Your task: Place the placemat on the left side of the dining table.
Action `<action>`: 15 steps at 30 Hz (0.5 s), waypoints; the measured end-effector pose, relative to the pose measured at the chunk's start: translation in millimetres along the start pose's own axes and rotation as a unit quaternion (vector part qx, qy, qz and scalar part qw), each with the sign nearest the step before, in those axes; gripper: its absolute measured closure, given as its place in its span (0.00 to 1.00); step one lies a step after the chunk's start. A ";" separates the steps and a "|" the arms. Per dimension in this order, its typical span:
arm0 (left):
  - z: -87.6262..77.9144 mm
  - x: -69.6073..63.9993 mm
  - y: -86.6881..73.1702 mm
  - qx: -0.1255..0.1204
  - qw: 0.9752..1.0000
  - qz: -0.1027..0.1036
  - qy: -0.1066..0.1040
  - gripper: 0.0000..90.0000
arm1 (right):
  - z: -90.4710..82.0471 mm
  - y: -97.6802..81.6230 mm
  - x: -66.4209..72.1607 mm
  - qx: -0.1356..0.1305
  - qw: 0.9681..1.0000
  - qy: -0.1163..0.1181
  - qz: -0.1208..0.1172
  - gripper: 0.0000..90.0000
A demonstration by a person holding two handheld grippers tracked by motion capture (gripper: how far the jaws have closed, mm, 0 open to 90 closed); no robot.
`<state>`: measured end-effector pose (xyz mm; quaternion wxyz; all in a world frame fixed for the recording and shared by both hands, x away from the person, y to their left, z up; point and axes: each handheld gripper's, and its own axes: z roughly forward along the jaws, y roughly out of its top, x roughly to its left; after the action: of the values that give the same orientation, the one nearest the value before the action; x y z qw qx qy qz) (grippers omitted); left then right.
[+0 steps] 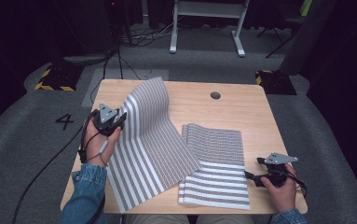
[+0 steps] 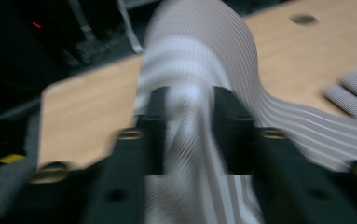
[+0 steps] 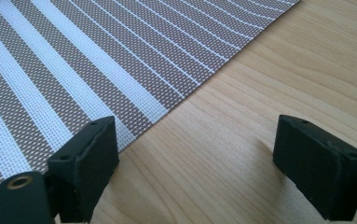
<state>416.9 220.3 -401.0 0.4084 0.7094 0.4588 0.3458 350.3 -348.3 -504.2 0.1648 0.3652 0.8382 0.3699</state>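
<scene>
A wooden surface (image 1: 241, 109) carries two striped mats. The larger-looking one, the lifted mat (image 1: 150, 140), runs from the near left edge toward the far side, its far end raised and curling over. The flat mat (image 1: 216, 170) lies to its right, near the front edge, its left part tucked under the lifted one.

The left gripper (image 1: 113, 120) is clamped on the lifted mat's left edge, fabric pinched between its jaws in the left gripper view (image 2: 188, 135), though that picture is blurred. The right gripper (image 1: 255, 176) rests low on the surface with its jaws wide and empty, just beside the flat mat's right edge (image 3: 134, 135).

Judging from this, the right gripper is nearer the flat mat, which lies to its left.
</scene>
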 end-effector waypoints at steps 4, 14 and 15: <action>2.7 -11.7 1.5 -0.023 0.999 -0.019 -0.016 0.43 | 0.0 0.0 0.0 0.000 1.000 0.000 0.000 0.16; -38.6 -54.6 -29.7 0.007 0.997 -0.038 -0.071 0.41 | -0.3 0.1 -0.2 0.001 1.000 0.000 0.000 0.16; -43.2 -59.2 -34.4 0.010 0.996 -0.038 -0.075 0.41 | -0.3 0.1 -0.2 0.001 1.000 0.000 0.000 0.16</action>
<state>346.7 184.7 -420.2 0.4472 0.7192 0.4574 0.2711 350.4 -348.5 -503.9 0.1640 0.3655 0.8387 0.3689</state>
